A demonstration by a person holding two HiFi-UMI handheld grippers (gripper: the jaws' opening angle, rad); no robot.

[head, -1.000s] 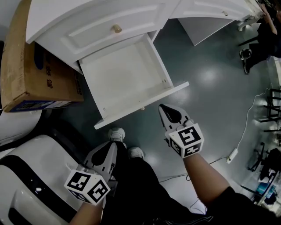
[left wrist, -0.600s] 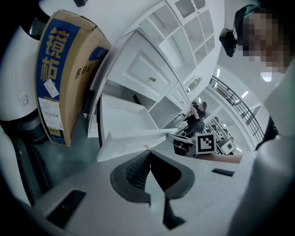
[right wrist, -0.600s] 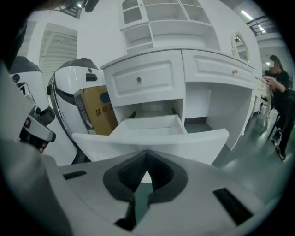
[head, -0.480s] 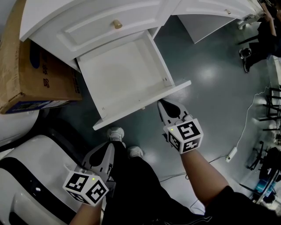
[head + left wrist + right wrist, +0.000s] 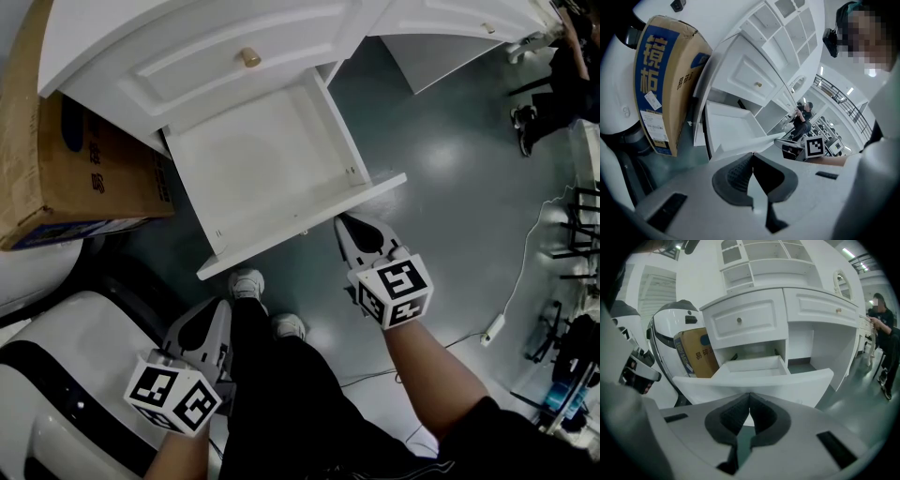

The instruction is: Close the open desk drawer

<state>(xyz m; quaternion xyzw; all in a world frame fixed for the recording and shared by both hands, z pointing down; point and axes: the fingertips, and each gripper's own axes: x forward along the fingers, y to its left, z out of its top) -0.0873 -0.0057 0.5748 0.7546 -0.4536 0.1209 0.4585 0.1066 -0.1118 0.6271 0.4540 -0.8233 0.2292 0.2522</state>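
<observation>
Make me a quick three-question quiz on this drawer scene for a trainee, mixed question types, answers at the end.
1. Fill in: the left tool has its jaws ____.
2. Which is closest to the front panel of the open drawer? A) the left tool B) the right tool C) both equally far
3. True or false: the drawer holds a stack of papers.

Key: 1 shut; 2 B; 3 false, its inside is bare.
</observation>
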